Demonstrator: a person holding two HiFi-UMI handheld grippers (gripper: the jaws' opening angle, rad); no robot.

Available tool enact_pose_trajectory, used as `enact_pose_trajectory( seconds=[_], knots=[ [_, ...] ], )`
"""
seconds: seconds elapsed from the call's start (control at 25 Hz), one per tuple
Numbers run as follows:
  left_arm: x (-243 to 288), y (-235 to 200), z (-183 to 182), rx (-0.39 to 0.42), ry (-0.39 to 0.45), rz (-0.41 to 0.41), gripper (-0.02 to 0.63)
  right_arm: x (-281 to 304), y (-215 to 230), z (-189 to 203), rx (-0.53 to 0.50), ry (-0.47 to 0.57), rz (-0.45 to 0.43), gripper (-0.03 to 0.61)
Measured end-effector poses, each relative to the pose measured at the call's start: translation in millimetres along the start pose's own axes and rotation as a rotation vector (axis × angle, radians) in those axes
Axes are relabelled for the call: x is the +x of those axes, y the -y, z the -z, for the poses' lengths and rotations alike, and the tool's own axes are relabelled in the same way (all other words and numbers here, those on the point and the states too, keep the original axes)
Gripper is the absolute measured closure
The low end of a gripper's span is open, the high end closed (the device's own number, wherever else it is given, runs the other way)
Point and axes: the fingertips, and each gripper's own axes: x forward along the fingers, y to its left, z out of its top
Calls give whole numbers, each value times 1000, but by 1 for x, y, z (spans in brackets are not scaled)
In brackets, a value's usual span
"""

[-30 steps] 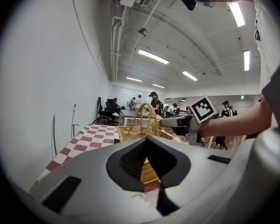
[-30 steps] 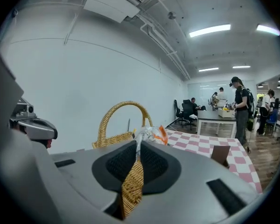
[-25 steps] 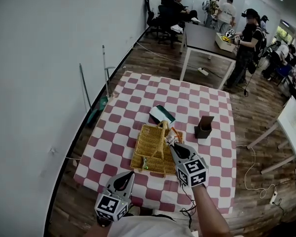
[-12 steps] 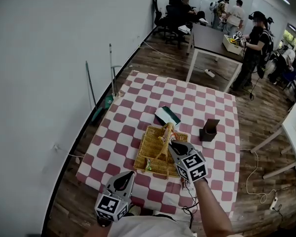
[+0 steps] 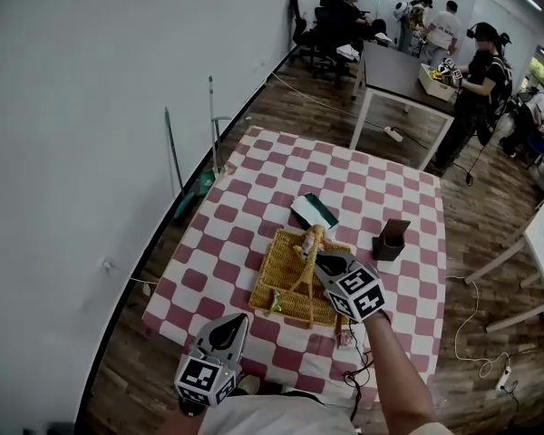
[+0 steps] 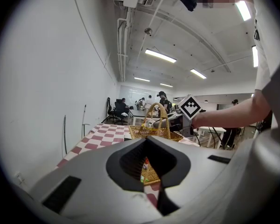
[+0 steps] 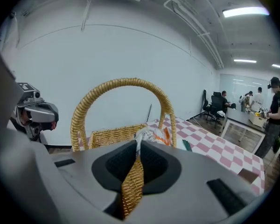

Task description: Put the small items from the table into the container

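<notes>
A wicker basket with an arched handle stands on the checkered table. My right gripper hangs over the basket's right side, by the handle, shut on a small white and orange wrapped packet. The packet sits just inside the arch of the handle, above the basket's inside. A small green item lies in the basket's near corner. My left gripper is low at the table's front edge, short of the basket, with its tips together and nothing in them.
A green and white flat item lies beyond the basket, and a brown box stands to its right. A small orange thing lies by the basket's near right corner. People stand at a far table; poles lean on the left wall.
My right gripper has shifted a little over the basket and rolled, still gripping the packet. The left gripper has kept still.
</notes>
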Motion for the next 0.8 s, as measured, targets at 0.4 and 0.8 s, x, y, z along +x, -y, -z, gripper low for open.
enact_pose_trajectory(
  seconds=[0.4,0.8],
  knots=[
    [1,3,0,5,1,-5,614,11,-4,7,-133,-90,-31,522],
    [-3,4,2,9,-2,-8,614,12,-11,11,-188,-114,-43,471]
  ],
)
